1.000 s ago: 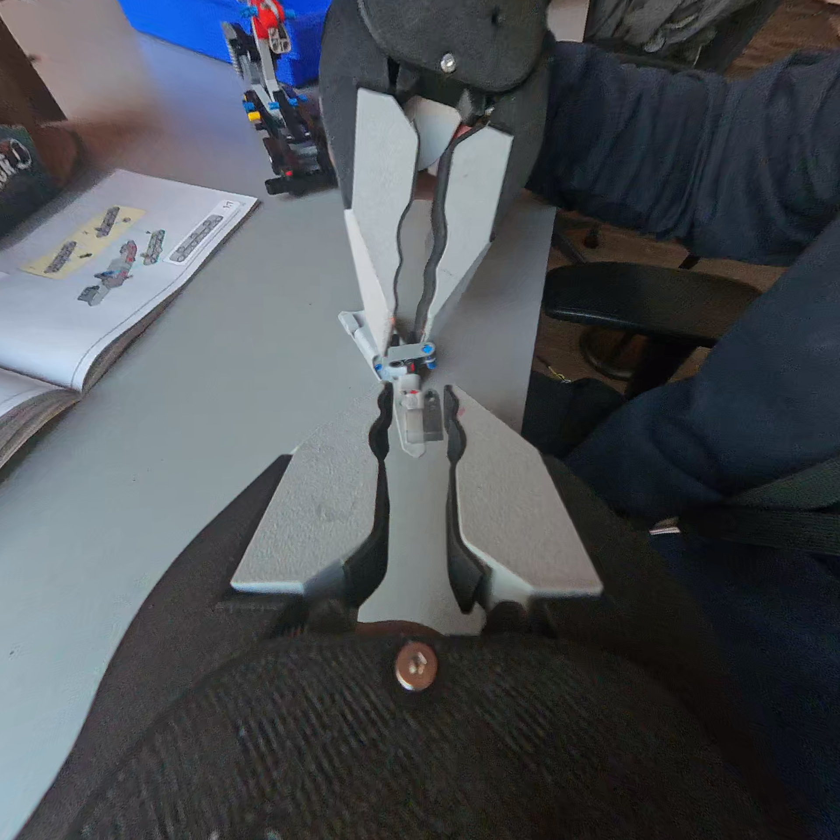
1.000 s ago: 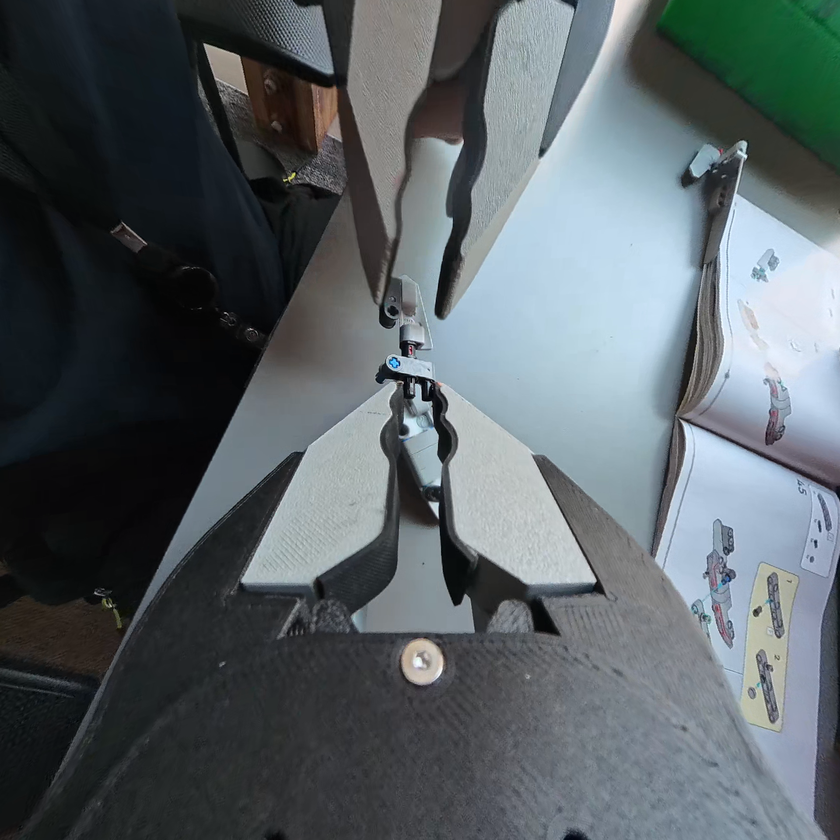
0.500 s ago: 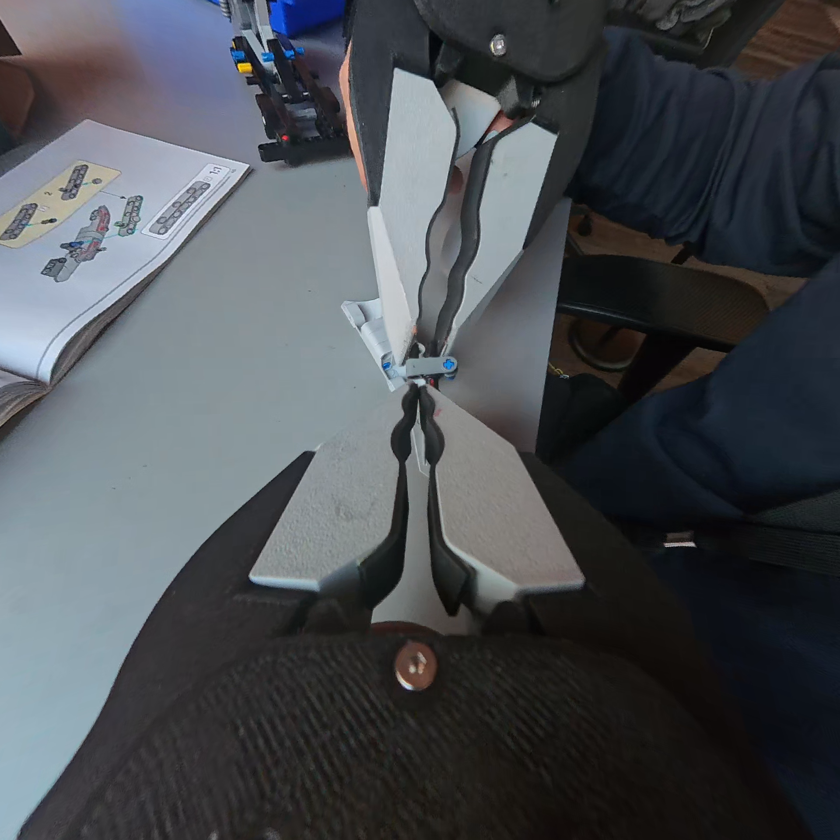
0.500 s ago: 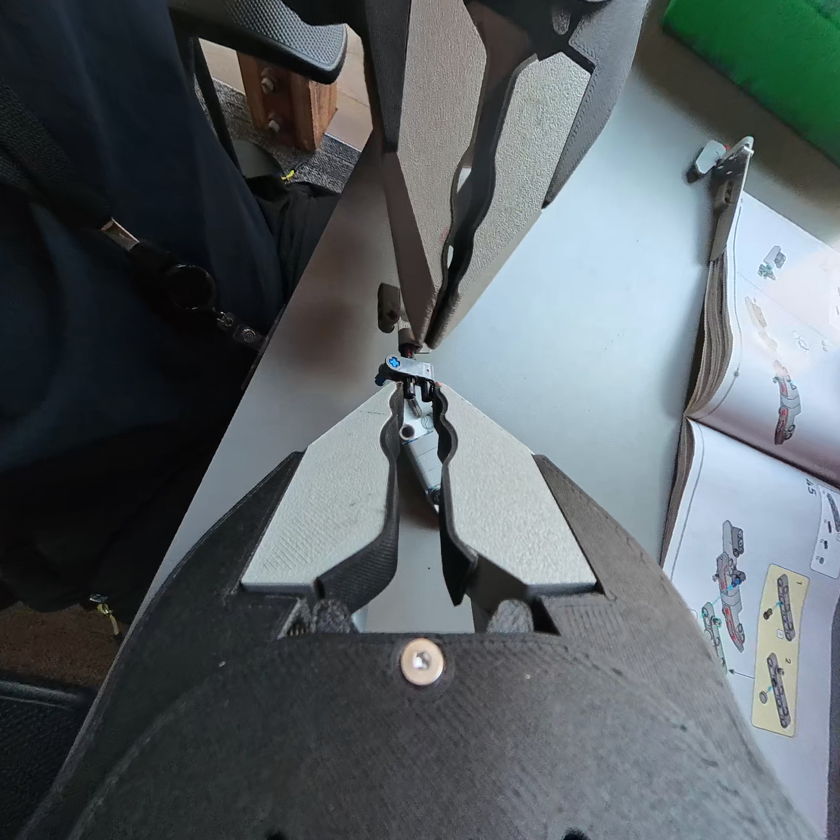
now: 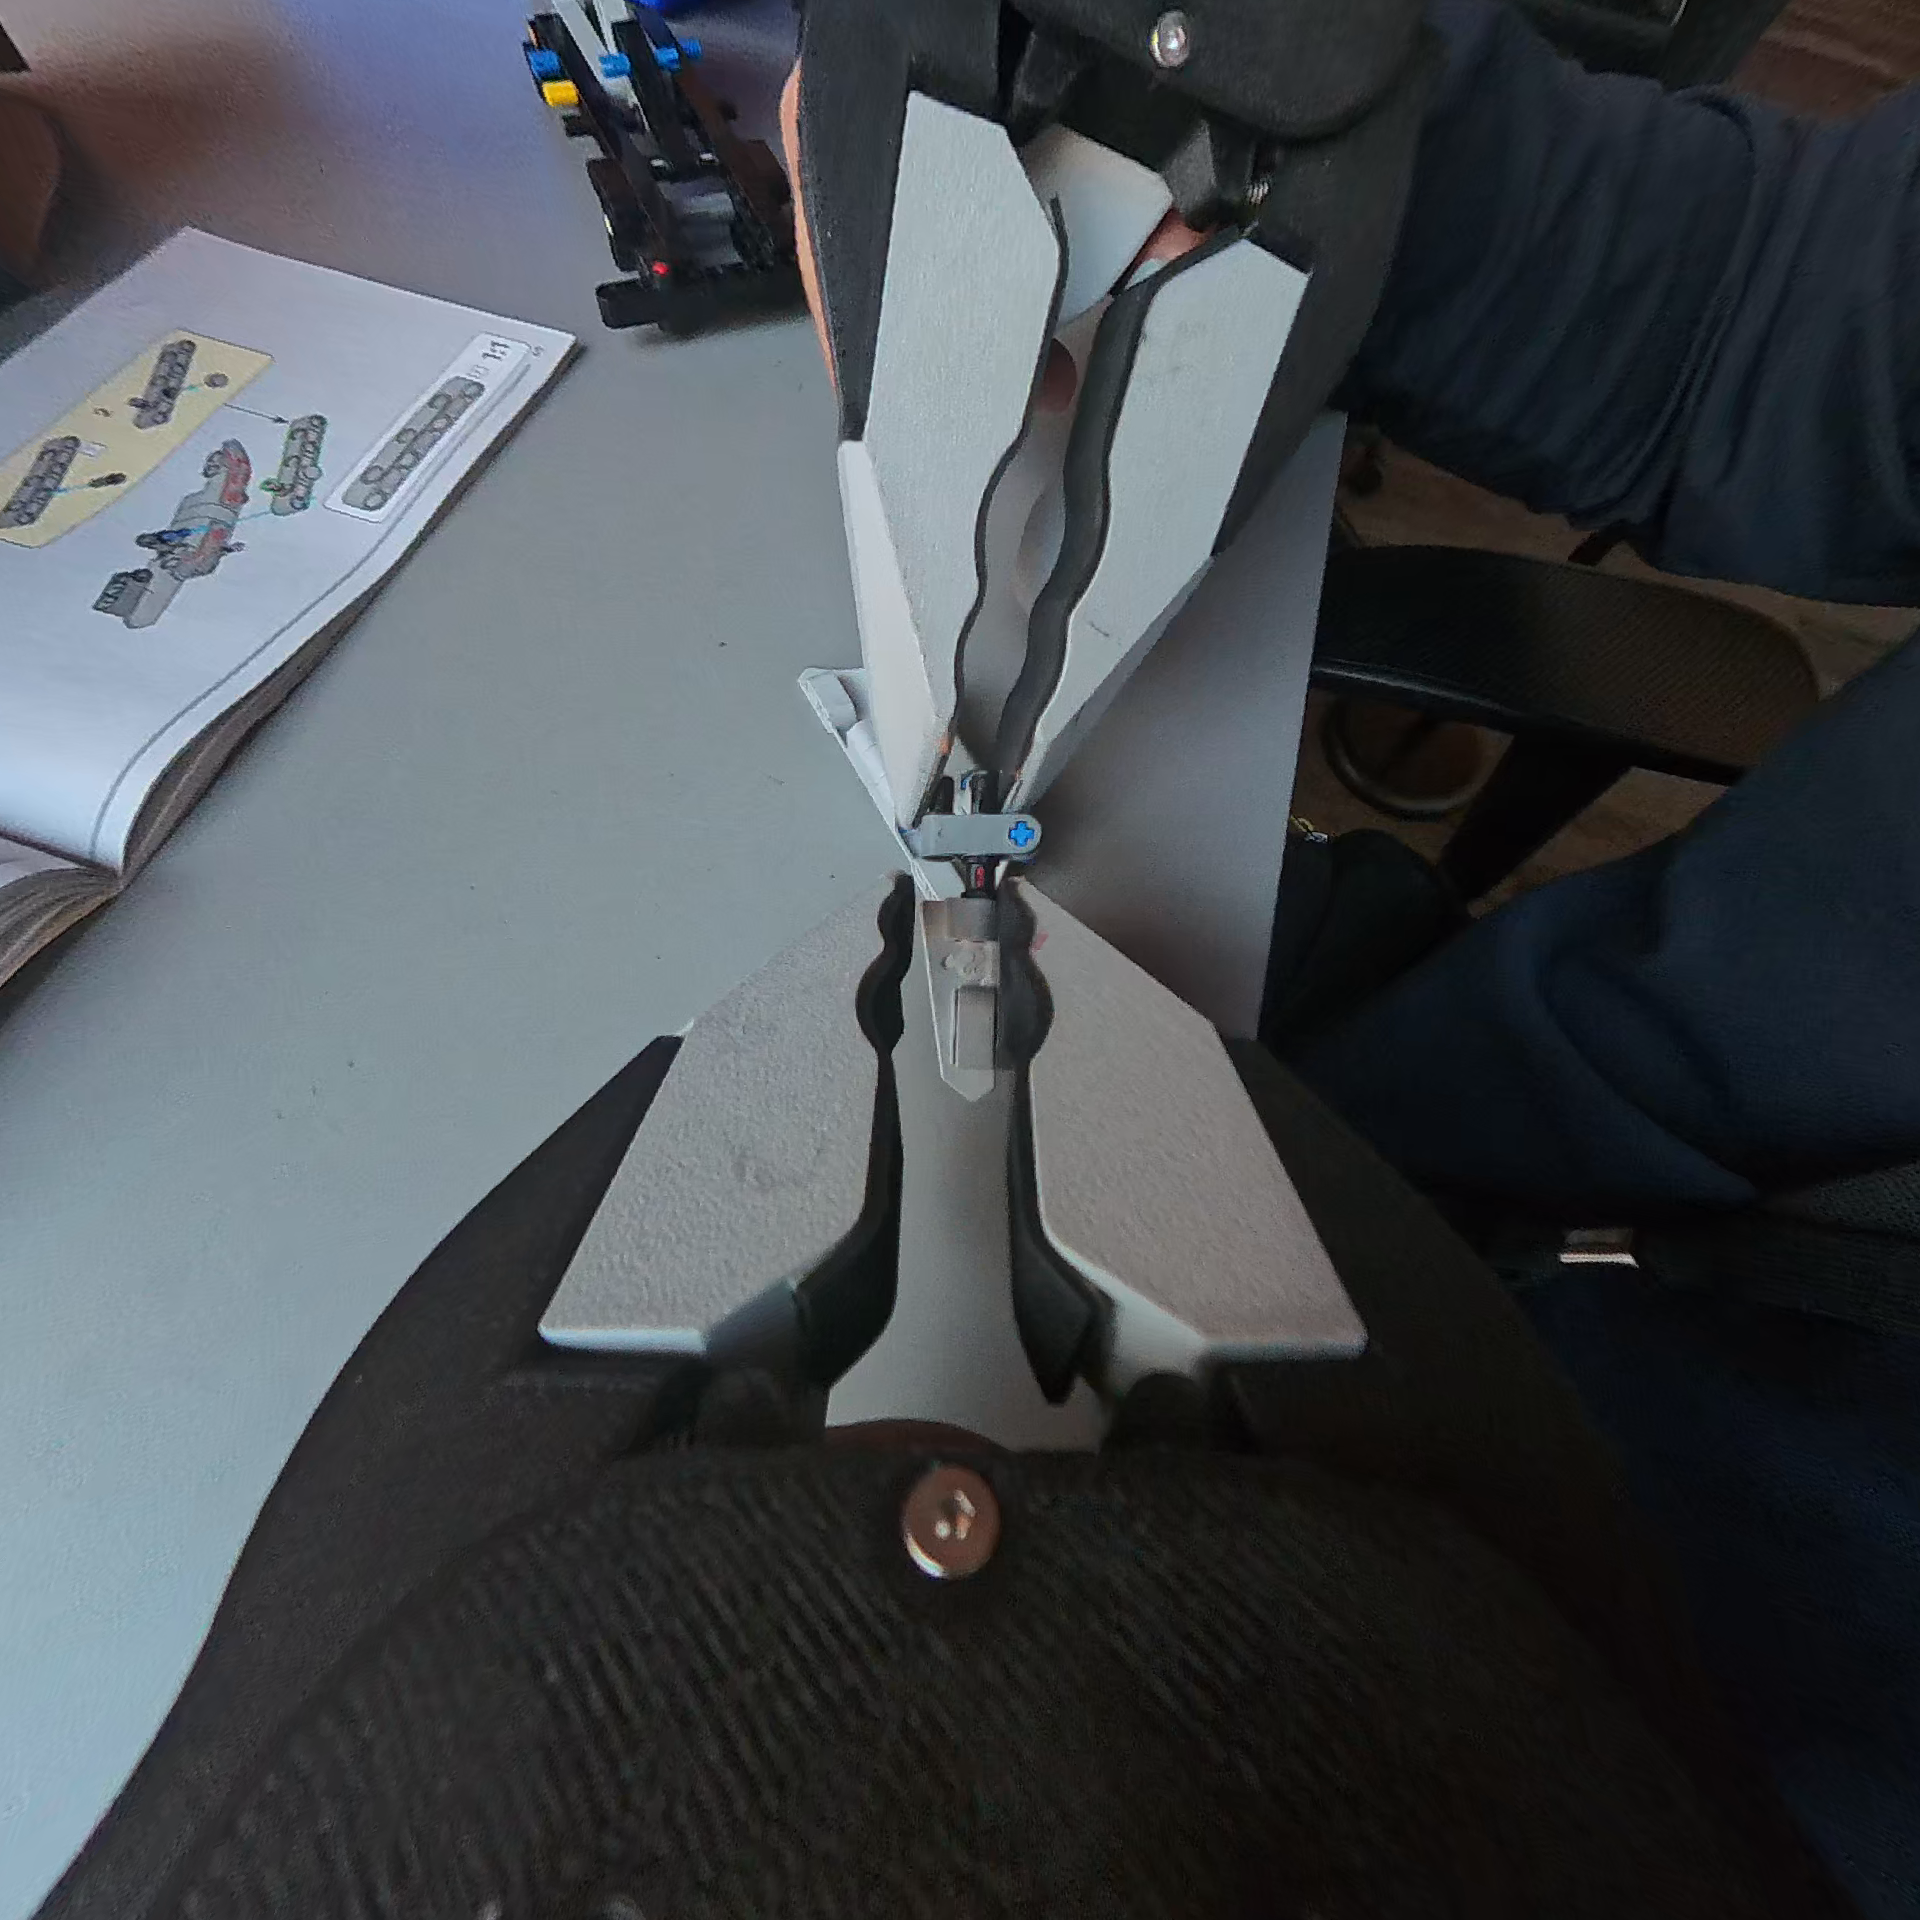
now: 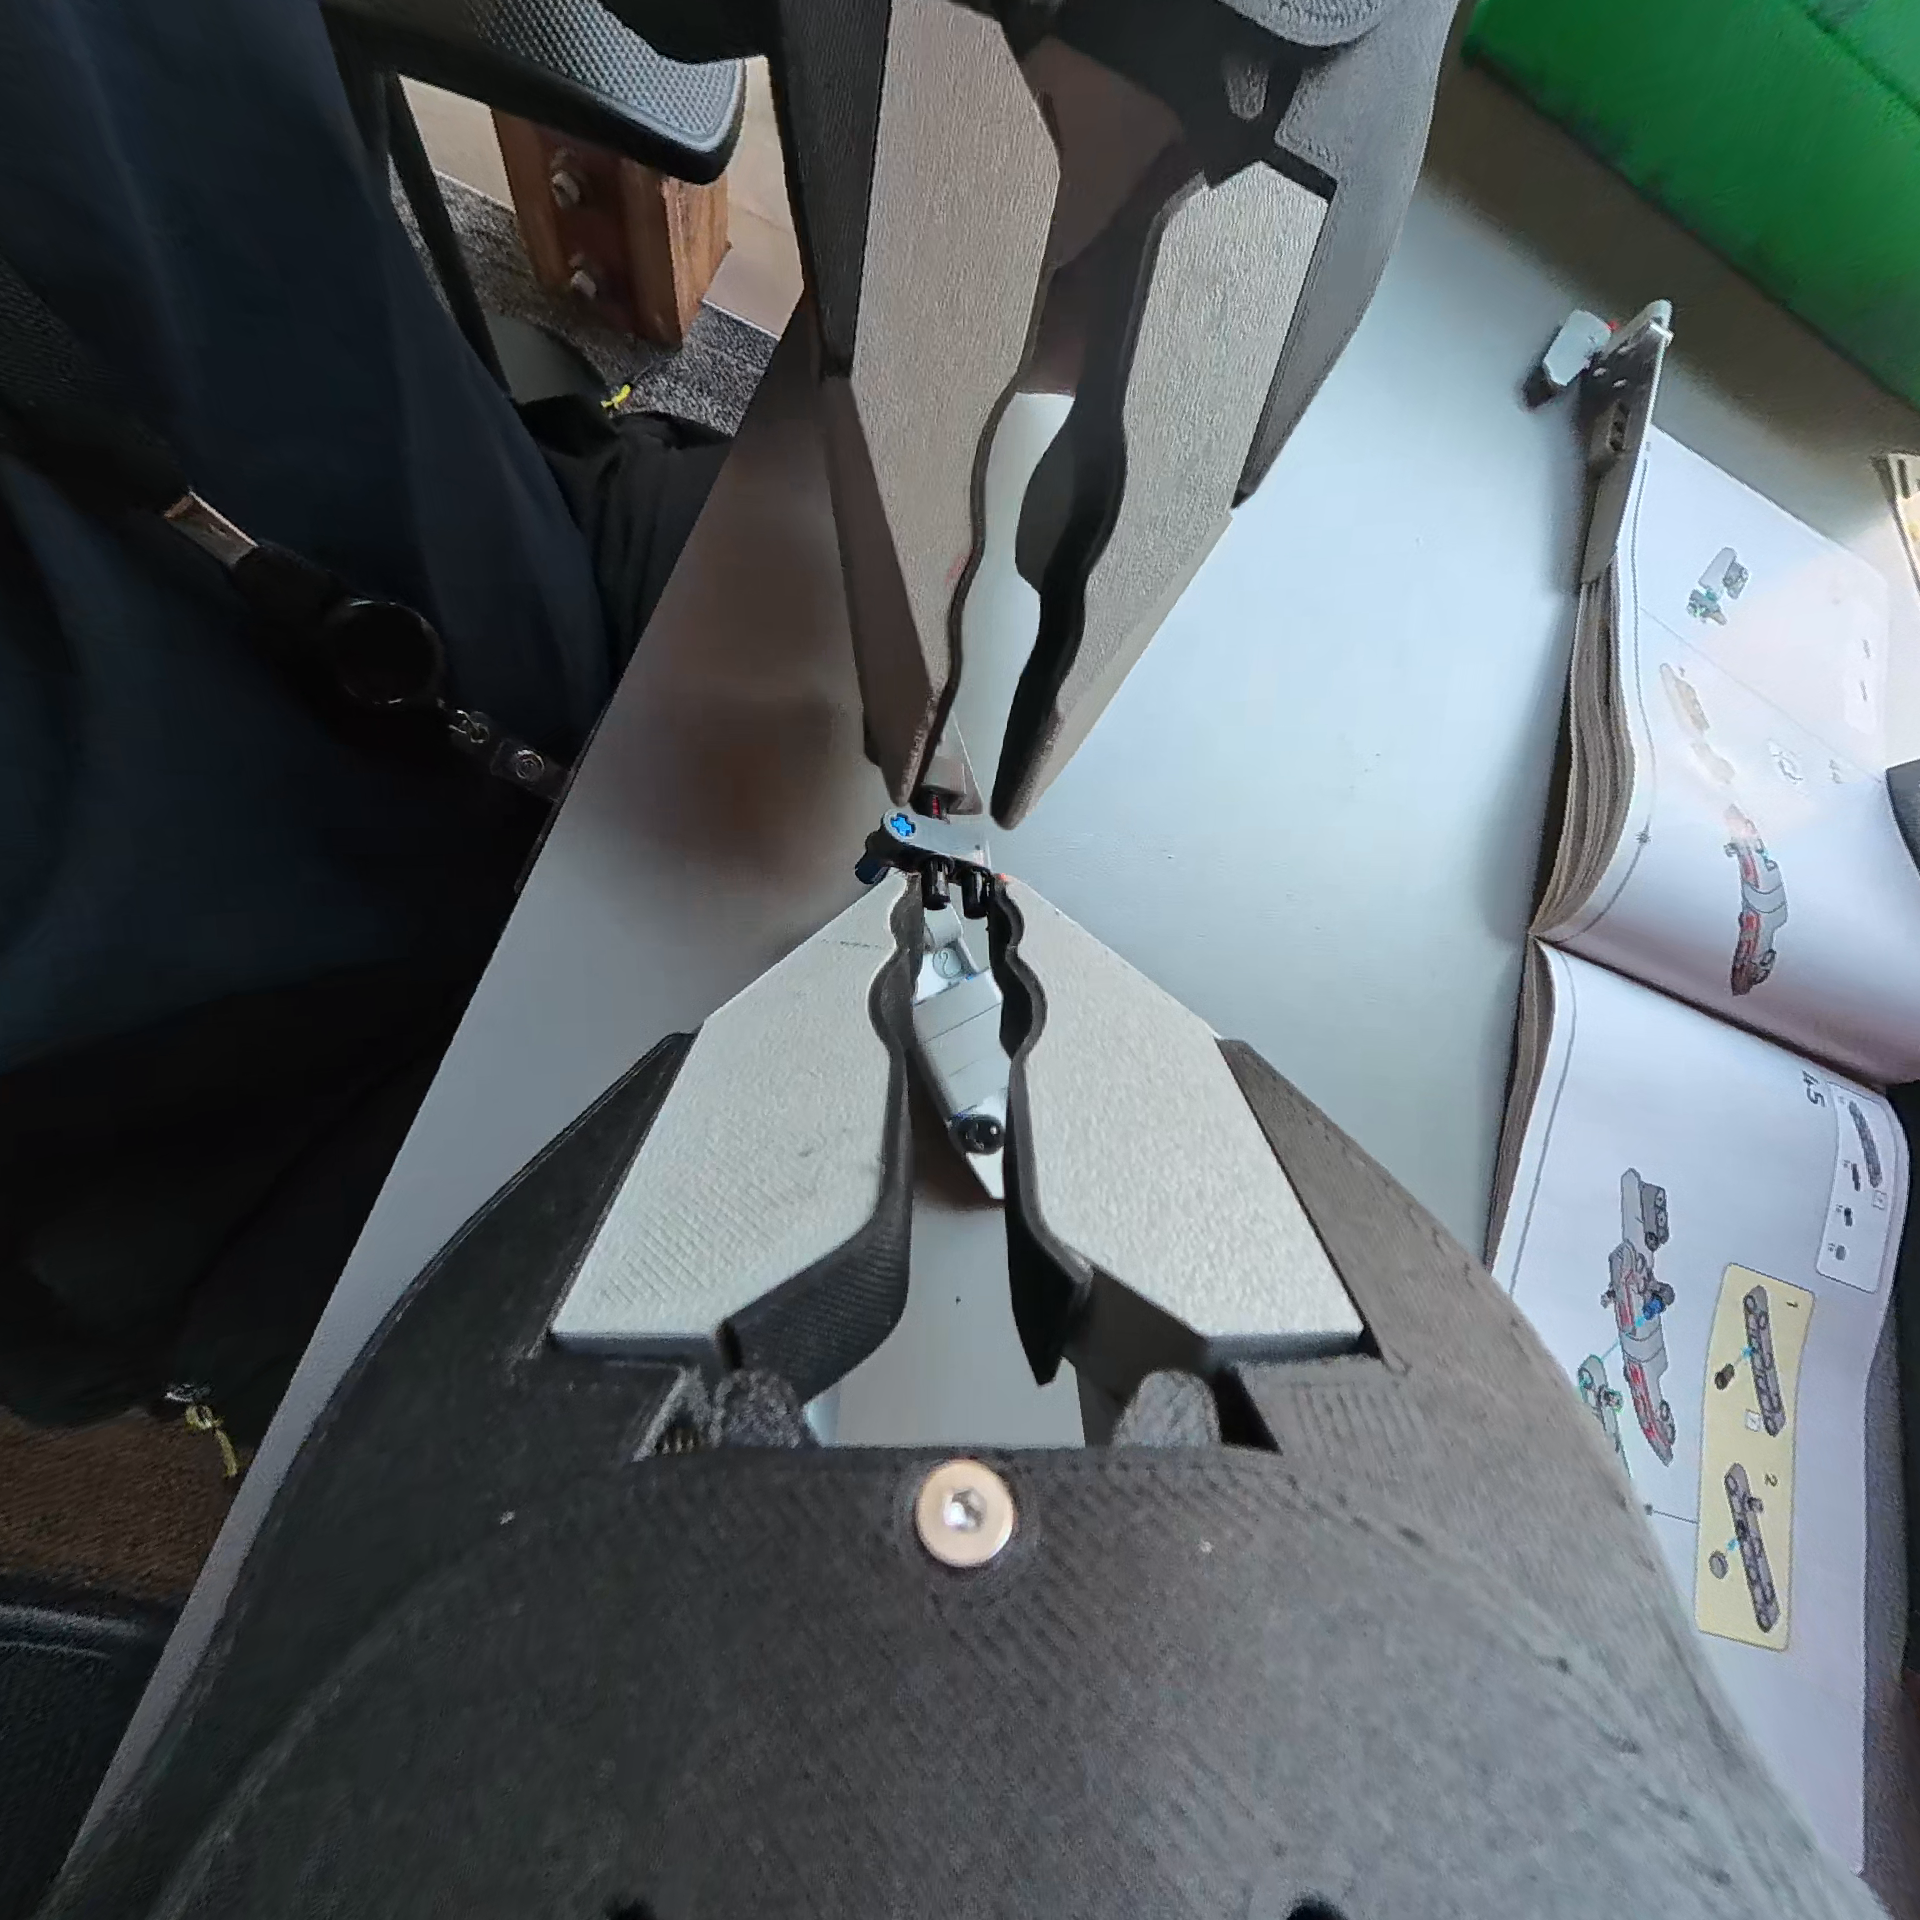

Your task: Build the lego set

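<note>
My right gripper (image 6: 956,902) is shut on a light grey lego sub-assembly (image 6: 961,1039). A small grey beam with a blue axle end (image 6: 925,831) and black pins sits at its tip. My left gripper (image 5: 956,906) faces it tip to tip above the table's near edge. Its jaws stand narrowly apart around a small light grey piece (image 5: 966,987) that joins the beam (image 5: 977,834) by a black pin. The piece rests against one pad, with a slit at the other. The right gripper (image 5: 982,790) shows in the left wrist view, and the left gripper (image 6: 961,800) shows in the right wrist view.
An open instruction booklet (image 5: 208,499) lies on the grey table (image 5: 520,935); it also shows in the right wrist view (image 6: 1714,935) with a grey lego part (image 6: 1610,416) on it. A dark part-built model (image 5: 675,208) stands behind. A green bin (image 6: 1714,156), a chair armrest (image 5: 1558,644) and a person's dark sleeves are close. The tips of both grippers are at nearly the same place. Both grippers' tips are roughly 25 centimetres from the dark part-built model (image 5: 675,208).
My left gripper went from open to nearly shut against the beam, with the small piece swung aside. Now its jaws are narrowly apart around the piece. The right gripper kept its hold.
</note>
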Action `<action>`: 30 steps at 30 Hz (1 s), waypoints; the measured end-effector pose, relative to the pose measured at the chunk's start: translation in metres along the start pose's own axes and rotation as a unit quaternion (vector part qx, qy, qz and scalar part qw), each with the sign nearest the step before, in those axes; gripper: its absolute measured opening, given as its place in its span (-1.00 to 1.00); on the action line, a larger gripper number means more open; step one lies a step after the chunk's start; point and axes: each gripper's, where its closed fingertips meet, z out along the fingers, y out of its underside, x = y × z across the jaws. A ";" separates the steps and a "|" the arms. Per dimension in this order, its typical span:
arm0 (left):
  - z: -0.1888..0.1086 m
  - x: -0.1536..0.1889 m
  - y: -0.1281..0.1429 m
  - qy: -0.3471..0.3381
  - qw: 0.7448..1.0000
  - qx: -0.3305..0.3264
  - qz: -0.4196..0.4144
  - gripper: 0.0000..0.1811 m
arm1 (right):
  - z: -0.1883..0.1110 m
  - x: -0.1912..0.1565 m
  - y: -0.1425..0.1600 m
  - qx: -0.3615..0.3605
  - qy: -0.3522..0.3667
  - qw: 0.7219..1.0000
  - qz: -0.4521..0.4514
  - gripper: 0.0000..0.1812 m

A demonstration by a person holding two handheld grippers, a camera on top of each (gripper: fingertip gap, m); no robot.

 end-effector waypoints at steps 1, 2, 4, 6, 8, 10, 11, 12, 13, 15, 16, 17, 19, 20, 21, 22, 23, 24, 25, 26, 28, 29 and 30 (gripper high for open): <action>0.001 0.001 0.000 0.003 1.000 -0.002 0.003 -0.89 | 0.000 0.000 0.000 0.000 0.002 1.000 -0.002 -0.90; 0.001 0.002 -0.001 0.006 1.000 0.000 0.006 -0.93 | -0.001 0.001 0.000 0.001 0.005 1.000 -0.003 -0.90; 0.001 0.001 -0.003 0.006 1.000 0.006 0.011 -0.93 | -0.003 0.002 0.000 0.005 0.009 1.000 -0.002 -0.91; 0.001 0.000 -0.004 0.007 1.000 0.009 0.010 -0.93 | -0.003 0.004 0.000 0.006 0.013 1.000 0.000 -0.90; 0.000 -0.001 -0.005 0.012 1.000 0.013 0.004 -0.94 | -0.005 0.007 0.001 0.006 0.022 1.000 -0.001 -0.90; -0.004 -0.006 -0.006 0.013 1.000 0.017 -0.008 -0.93 | -0.011 0.012 0.005 -0.001 0.036 0.999 -0.003 -0.86; -0.005 -0.009 -0.005 0.010 1.000 0.016 -0.011 -0.93 | -0.016 0.013 0.006 0.002 0.036 0.999 0.000 -0.82; -0.007 -0.010 -0.003 0.010 1.000 0.013 -0.012 -0.93 | -0.020 0.012 0.007 0.006 0.031 0.999 0.005 -0.76; -0.008 -0.011 -0.001 0.009 1.000 0.009 -0.013 -0.93 | -0.023 0.011 0.009 0.007 0.024 1.000 0.013 -0.67; -0.011 -0.011 0.002 0.010 1.000 0.003 -0.008 -0.93 | -0.024 0.006 0.017 -0.003 0.000 1.000 0.028 -0.60; -0.012 -0.010 0.005 0.012 1.000 -0.003 -0.006 -0.93 | -0.022 0.004 0.021 -0.012 -0.013 0.999 0.033 -0.59; -0.013 -0.010 0.008 0.013 1.000 -0.007 -0.003 -0.93 | -0.018 0.003 0.024 -0.022 -0.022 0.999 0.037 -0.58; -0.017 -0.011 0.013 0.016 1.000 -0.014 0.000 -0.93 | -0.010 -0.001 0.029 -0.037 -0.043 0.998 0.040 -0.60; -0.020 -0.011 0.016 0.016 1.000 -0.016 -0.001 -0.92 | -0.007 -0.002 0.031 -0.041 -0.051 0.997 0.041 -0.59; -0.022 -0.011 0.018 0.018 1.000 -0.017 -0.001 -0.92 | -0.005 -0.003 0.032 -0.046 -0.055 0.997 0.041 -0.59; -0.025 -0.012 0.020 0.017 1.000 -0.017 -0.003 -0.92 | -0.003 -0.003 0.033 -0.049 -0.058 0.996 0.041 -0.59; -0.027 -0.014 0.022 0.013 1.000 -0.017 -0.006 -0.93 | -0.002 -0.003 0.033 -0.047 -0.062 0.996 0.043 -0.60; -0.029 -0.016 0.023 0.008 1.000 -0.016 -0.009 -0.93 | -0.001 -0.003 0.033 -0.045 -0.064 0.996 0.044 -0.60; -0.031 -0.018 0.023 0.006 1.000 -0.014 -0.011 -0.93 | -0.001 -0.003 0.033 -0.044 -0.064 0.996 0.045 -0.65; -0.032 -0.019 0.023 0.005 1.000 -0.012 -0.012 -0.93 | 0.000 -0.003 0.033 -0.042 -0.064 0.996 0.046 -0.70; -0.034 -0.021 0.023 0.004 1.000 -0.008 -0.013 -0.94 | 0.000 -0.002 0.032 -0.037 -0.067 0.996 0.052 -0.70; -0.035 -0.021 0.023 0.005 1.000 -0.006 -0.014 -0.94 | 0.001 -0.001 0.032 -0.034 -0.070 0.995 0.057 -0.70; -0.036 -0.021 0.023 0.006 1.000 -0.005 -0.014 -0.94 | 0.001 0.000 0.032 -0.032 -0.072 0.995 0.065 -0.71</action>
